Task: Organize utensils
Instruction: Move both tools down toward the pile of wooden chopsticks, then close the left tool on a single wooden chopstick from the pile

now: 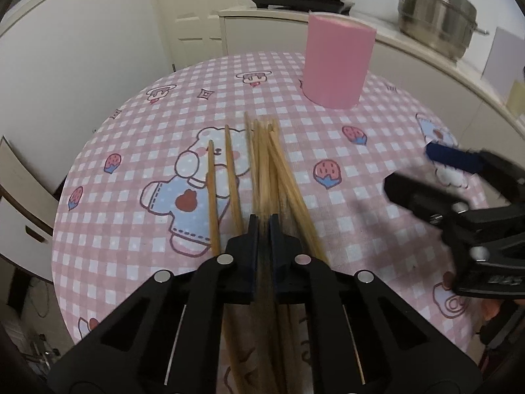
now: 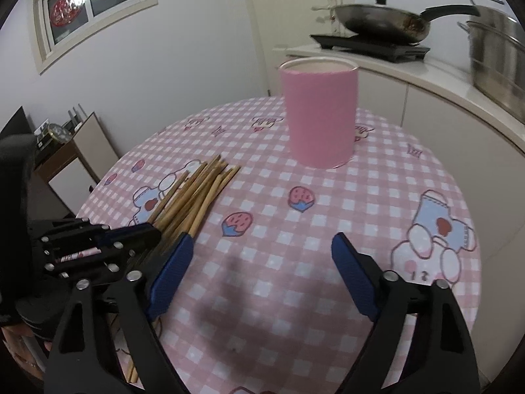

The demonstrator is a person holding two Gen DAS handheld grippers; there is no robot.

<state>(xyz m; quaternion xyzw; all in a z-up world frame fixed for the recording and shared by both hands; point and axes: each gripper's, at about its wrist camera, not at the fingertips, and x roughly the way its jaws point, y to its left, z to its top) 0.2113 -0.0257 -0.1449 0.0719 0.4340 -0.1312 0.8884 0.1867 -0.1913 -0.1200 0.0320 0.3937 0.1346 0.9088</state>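
Several wooden chopsticks [image 1: 275,164] lie in a loose bundle on the pink checked tablecloth [image 1: 344,203], pointing toward a tall pink holder cup [image 1: 334,65] that stands upright at the far side. My left gripper [image 1: 262,226] is shut on a chopstick from the middle of the bundle, near its close end. Two chopsticks lie apart just to the left. In the right wrist view the bundle [image 2: 197,193] lies left of the cup [image 2: 320,118], and the left gripper [image 2: 131,229] sits over its near end. My right gripper [image 2: 262,239] stands open over bare cloth, holding nothing.
Behind the round table runs a white counter [image 2: 426,75] with a wok [image 2: 377,19] on a black hob and a steel pot [image 2: 498,55]. A low cabinet [image 2: 78,161] stands off the table's left edge. A white door [image 1: 193,16] is in the far wall.
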